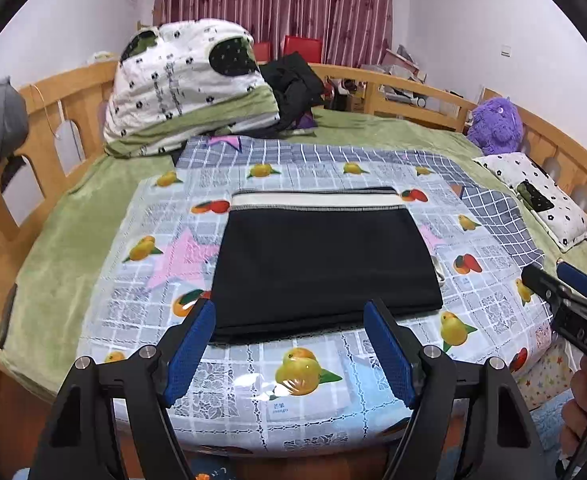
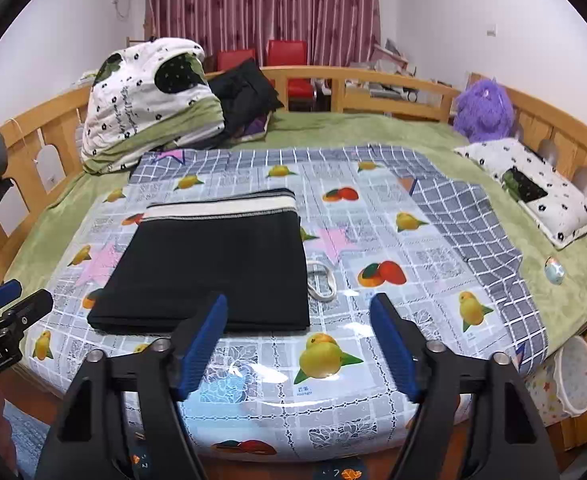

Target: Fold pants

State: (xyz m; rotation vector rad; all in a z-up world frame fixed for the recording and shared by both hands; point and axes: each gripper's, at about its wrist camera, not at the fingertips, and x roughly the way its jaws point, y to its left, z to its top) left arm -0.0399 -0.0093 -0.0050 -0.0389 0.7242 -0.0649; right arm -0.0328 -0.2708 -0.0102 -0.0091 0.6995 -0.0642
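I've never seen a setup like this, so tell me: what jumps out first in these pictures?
The black pants, folded into a neat rectangle with a pale waistband at the far edge, lie in the middle of a shiny fruit-printed cloth on the bed. Nearest the camera, the left tool and the right tool stand open and empty. A fuzzy purple plush toy sits at the far right corner.

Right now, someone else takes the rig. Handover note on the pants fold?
Left gripper: jaws open, empty, hovering short of the near edge of the pants.
Right gripper: jaws open, empty, at the pants' near right corner.
Black pants: folded into a flat rectangle on the fruit-print tablecloth, pale waistband at the far edge.
Done: fold looks complete, both grippers clear.
Left: probably nothing; a white cord lies beside the pants' right edge.
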